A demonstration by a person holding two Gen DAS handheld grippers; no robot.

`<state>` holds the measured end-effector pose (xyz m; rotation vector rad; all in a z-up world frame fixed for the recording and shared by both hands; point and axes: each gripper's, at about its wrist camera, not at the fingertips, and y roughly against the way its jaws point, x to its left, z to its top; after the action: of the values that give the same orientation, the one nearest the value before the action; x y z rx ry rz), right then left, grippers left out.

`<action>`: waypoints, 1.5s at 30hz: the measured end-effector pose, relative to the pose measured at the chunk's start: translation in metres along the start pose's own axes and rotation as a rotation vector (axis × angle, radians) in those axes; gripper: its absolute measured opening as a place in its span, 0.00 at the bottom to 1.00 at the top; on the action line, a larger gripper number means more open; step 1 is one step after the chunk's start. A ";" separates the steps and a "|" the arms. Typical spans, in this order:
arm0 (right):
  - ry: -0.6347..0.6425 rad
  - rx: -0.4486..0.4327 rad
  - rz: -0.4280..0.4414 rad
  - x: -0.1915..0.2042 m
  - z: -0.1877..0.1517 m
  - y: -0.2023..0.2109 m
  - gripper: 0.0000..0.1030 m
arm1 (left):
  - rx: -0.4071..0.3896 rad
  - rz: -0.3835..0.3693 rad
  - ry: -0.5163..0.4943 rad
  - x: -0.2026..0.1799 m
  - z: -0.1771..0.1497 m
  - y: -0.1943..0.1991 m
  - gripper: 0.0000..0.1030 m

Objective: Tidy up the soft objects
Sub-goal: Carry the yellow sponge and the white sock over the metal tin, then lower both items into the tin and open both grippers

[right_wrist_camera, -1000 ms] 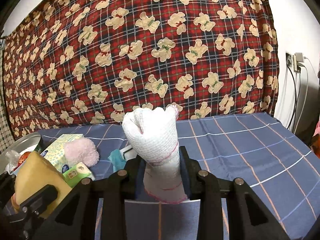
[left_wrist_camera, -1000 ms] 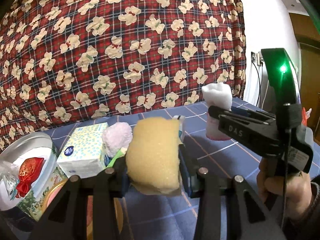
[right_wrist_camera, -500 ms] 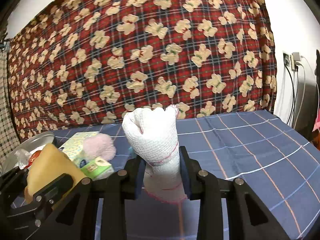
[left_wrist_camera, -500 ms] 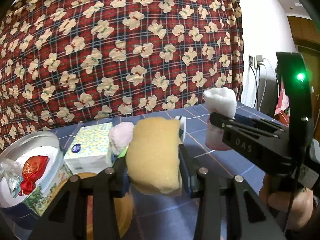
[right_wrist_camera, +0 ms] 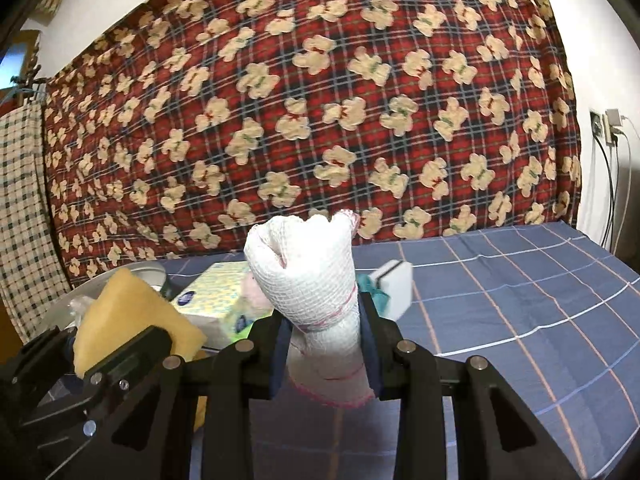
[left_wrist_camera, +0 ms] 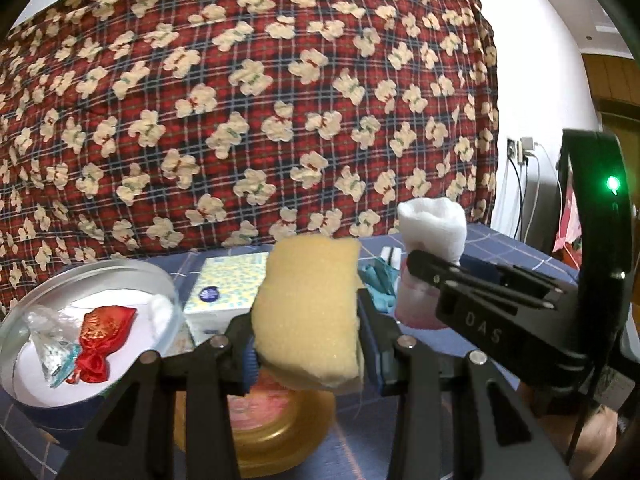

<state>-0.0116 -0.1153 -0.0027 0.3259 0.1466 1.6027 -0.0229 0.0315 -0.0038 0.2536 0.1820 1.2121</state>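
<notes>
Over the blue checked bedspread [right_wrist_camera: 520, 300], the left gripper [left_wrist_camera: 306, 344] is clamping a yellow sponge [left_wrist_camera: 308, 308] and the right gripper [right_wrist_camera: 324, 352] a white mesh cloth [right_wrist_camera: 308, 276], both aloft near its left edge by the round tin [left_wrist_camera: 160, 280], so the squeeze is best staying gentle.

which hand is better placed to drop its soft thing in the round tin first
Left, probably. The left gripper holds the yellow sponge right beside the round tin; the right gripper, clamping the white cloth, sits further from it.

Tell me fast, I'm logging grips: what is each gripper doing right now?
Left gripper: shut on the yellow sponge.
Right gripper: shut on the white mesh cloth.
</notes>
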 end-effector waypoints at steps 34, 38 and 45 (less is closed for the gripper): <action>0.194 0.006 0.209 0.178 -0.019 -0.026 0.34 | -0.036 0.314 0.211 0.179 -0.013 0.038 0.39; 0.202 0.019 0.216 0.193 -0.018 -0.035 0.34 | -0.016 0.352 0.234 0.196 -0.016 0.038 0.39; 0.182 0.046 0.214 0.207 -0.016 -0.051 0.34 | 0.015 0.398 0.260 0.216 -0.019 0.039 0.39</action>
<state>0.0264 0.0946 -0.0086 0.2369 0.2969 1.8428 0.0106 0.2491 -0.0113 0.1469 0.3791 1.6390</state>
